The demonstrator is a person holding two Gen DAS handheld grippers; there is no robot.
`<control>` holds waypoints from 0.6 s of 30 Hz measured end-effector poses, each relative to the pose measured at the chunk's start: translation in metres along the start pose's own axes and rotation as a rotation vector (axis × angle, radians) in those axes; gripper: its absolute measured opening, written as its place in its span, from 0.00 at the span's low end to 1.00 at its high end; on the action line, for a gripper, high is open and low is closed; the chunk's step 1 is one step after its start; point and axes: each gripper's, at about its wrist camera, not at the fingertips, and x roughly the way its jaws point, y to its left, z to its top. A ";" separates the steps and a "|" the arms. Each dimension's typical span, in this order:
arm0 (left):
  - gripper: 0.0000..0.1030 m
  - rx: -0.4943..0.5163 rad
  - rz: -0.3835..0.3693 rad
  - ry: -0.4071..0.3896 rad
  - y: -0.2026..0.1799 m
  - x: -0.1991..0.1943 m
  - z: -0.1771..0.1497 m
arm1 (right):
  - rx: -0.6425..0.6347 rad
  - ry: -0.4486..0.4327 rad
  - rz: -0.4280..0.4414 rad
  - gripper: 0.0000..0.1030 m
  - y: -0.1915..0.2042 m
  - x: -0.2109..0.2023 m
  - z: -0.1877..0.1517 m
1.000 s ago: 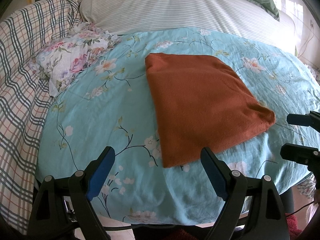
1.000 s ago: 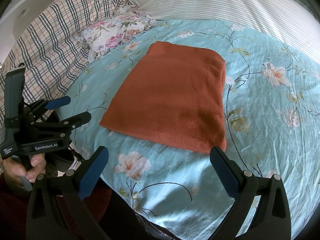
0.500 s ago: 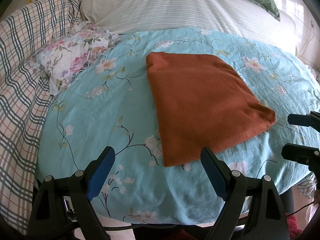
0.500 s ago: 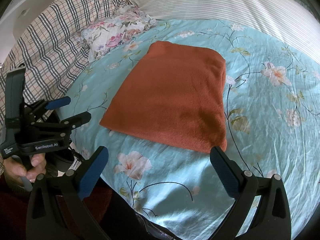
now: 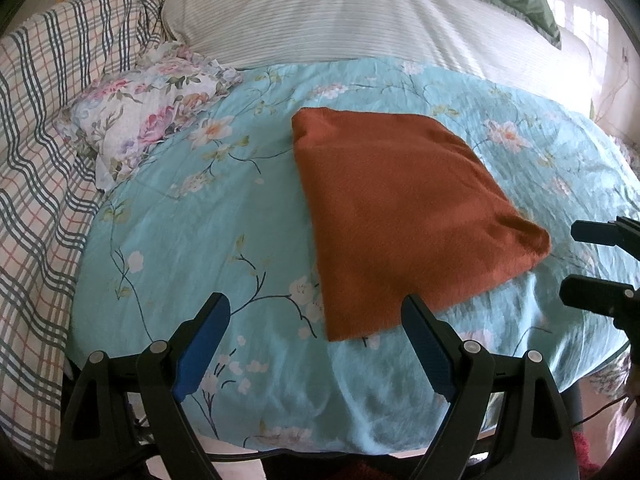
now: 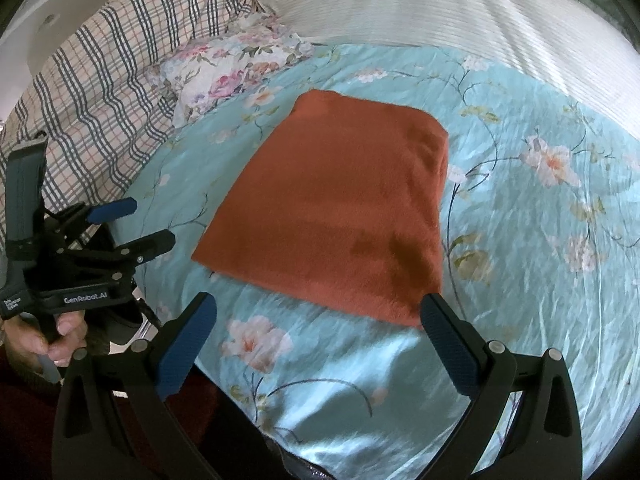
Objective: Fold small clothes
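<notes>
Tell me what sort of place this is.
Most likely a bedroom: the folded orange cloth lies on a bed under a turquoise floral cover, with a white striped pillow and a plaid blanket beside it.

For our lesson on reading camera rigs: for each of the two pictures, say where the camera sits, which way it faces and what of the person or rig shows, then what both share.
Left wrist: sits on the left claw, facing across the bed at the rust-orange folded cloth; the right claw's tips show at the right edge.
Right wrist: sits on the right claw, facing the same cloth; the left claw and the holding hand show at left.
Shared: cloth, teal floral sheet, floral pillow.
</notes>
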 end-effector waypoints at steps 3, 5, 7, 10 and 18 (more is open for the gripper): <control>0.85 -0.015 -0.012 -0.003 0.002 0.006 0.004 | 0.022 0.006 -0.006 0.99 -0.011 0.005 0.004; 0.85 -0.014 -0.006 -0.005 0.002 0.009 0.007 | 0.032 0.010 -0.006 0.99 -0.017 0.009 0.007; 0.85 -0.017 -0.010 -0.002 0.002 0.013 0.010 | 0.034 0.012 -0.004 0.99 -0.019 0.010 0.009; 0.85 -0.022 -0.012 0.002 0.002 0.017 0.016 | 0.032 0.010 -0.004 0.99 -0.022 0.011 0.012; 0.85 -0.033 -0.001 0.013 0.002 0.026 0.023 | 0.034 0.001 0.001 0.99 -0.032 0.014 0.023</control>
